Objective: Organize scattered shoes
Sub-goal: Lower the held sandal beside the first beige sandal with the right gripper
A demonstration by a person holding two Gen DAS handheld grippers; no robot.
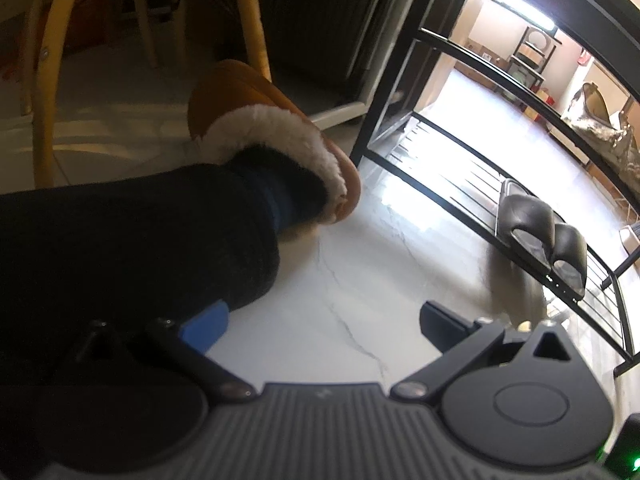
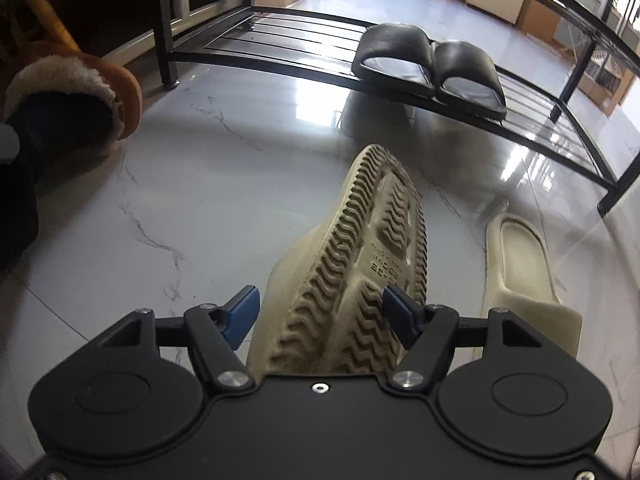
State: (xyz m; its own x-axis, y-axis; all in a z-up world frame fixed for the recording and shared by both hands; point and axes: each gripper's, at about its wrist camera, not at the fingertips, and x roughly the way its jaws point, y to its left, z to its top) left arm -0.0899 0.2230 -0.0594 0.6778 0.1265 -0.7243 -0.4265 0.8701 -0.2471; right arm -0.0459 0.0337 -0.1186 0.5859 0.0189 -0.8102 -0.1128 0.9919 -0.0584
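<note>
Lying sole-up btwn R gripper (image 2: 320,312) fingers (image 2: 242,310), beige slipper (image 2: 352,264), tilted.

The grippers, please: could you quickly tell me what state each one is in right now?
Left gripper: open, holding nothing, above the floor.
Right gripper: shut on the beige slipper, gripped by its edges, sole facing the camera.

Two black slippers (image 2: 430,66) sit side by side on the one black shoe rack (image 2: 256,10). Two beige slippers are in sight: one sole-up (image 2: 352,272), one upright on the floor (image 2: 528,268). One brown fleece-lined slipper (image 1: 272,128) is on a foot. Two grippers, one per view.
</note>
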